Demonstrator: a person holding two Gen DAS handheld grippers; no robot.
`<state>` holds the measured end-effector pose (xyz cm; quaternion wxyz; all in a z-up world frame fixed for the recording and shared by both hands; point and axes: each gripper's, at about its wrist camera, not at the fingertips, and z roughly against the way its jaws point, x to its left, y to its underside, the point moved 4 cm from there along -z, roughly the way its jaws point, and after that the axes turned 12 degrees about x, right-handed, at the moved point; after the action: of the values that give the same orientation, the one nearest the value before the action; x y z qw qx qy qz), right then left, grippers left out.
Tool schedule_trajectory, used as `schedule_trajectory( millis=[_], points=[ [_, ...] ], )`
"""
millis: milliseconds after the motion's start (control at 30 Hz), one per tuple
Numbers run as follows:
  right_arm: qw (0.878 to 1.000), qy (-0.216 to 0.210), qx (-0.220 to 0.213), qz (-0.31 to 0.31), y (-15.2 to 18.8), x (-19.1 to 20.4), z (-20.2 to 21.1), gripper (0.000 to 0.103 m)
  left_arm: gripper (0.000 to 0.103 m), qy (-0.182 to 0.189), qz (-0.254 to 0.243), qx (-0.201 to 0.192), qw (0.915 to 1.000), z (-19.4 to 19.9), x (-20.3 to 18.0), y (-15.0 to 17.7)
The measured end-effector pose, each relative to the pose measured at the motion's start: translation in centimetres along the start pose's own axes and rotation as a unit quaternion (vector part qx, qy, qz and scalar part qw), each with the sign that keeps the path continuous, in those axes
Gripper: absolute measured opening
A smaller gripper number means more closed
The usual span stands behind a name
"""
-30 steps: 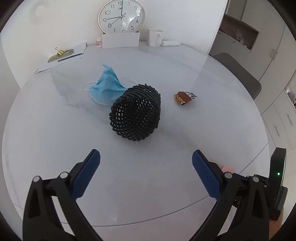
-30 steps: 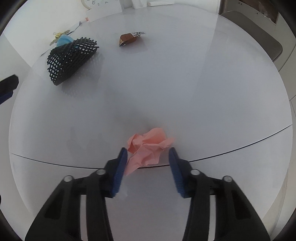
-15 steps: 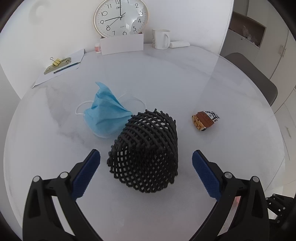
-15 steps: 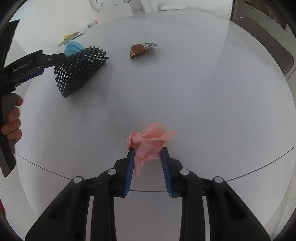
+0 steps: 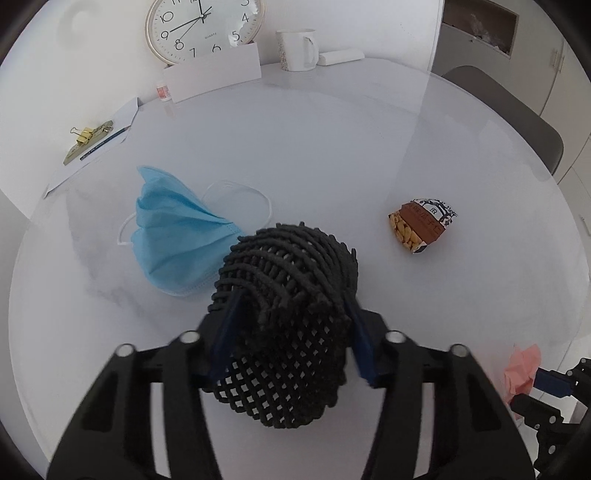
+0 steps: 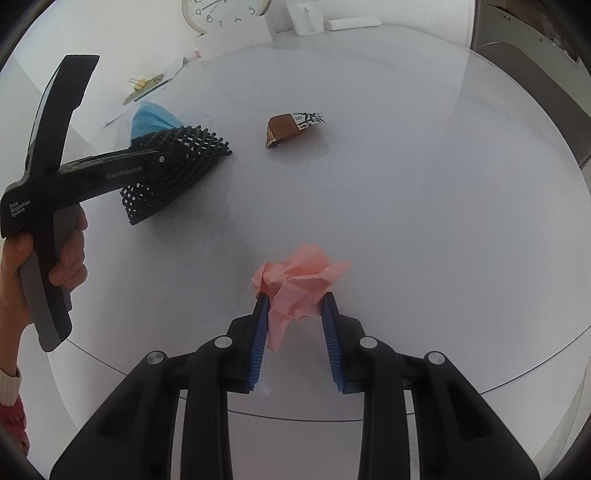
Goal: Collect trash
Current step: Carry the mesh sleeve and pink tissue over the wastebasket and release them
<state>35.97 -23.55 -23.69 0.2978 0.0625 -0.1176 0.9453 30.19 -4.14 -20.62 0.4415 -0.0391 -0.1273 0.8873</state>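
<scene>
A black mesh basket (image 5: 291, 354) lies on its side on the round white table (image 5: 332, 140). My left gripper (image 5: 291, 299) straddles it, and its closing jaws press on both sides of the mesh. My right gripper (image 6: 295, 298) is shut on a crumpled pink paper (image 6: 299, 277) near the table's front edge. A blue face mask (image 5: 170, 229) lies just behind and to the left of the basket. A brown snack wrapper (image 5: 421, 225) lies to its right. In the right wrist view, a hand holds the left gripper at the basket (image 6: 184, 147).
At the table's back stand a clock (image 5: 205, 27), a white card (image 5: 212, 75), a small bottle (image 5: 163, 91) and a mug (image 5: 297, 50). Papers with a binder clip (image 5: 88, 136) lie at the back left. A grey chair (image 5: 509, 110) stands at the right.
My left gripper came forward and down over the basket, and its wide jaws closed onto the mesh. The right jaws closed on the pink paper and moved it slightly toward the middle.
</scene>
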Motion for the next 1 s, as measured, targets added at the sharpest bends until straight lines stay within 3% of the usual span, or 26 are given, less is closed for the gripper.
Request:
schedule_trajectory(
  millis=[67, 100, 267, 467, 700, 1000],
  points=[
    [1.0, -0.001, 0.0, 0.0, 0.0, 0.1, 0.0, 0.03, 0.015, 0.01, 0.005, 0.006, 0.9999, -0.1, 0.3, 0.3],
    [1.0, -0.003, 0.0, -0.001, 0.0, 0.2, 0.0, 0.03, 0.013, 0.011, 0.008, 0.003, 0.9999, 0.1, 0.5, 0.5],
    [1.0, -0.006, -0.004, 0.003, 0.5, 1.0, 0.5, 0.03, 0.011, 0.017, 0.019, -0.018, 0.9995, 2.6, 1.4, 1.7],
    [1.0, -0.017, -0.009, 0.019, 1.9, 3.3, 1.7, 0.03, 0.011, 0.038, 0.039, -0.036, 0.9979, 7.7, 2.8, 5.9],
    [0.998, -0.046, -0.013, 0.045, 5.6, 8.6, 4.0, 0.03, 0.011, 0.066, 0.072, -0.025, 0.9949, 13.1, 5.7, 15.2],
    [0.993, -0.078, 0.0, 0.091, 15.2, 18.8, 5.6, 0.03, 0.011, 0.081, 0.091, -0.012, 0.9924, 18.5, 9.5, 29.4]
  ],
)
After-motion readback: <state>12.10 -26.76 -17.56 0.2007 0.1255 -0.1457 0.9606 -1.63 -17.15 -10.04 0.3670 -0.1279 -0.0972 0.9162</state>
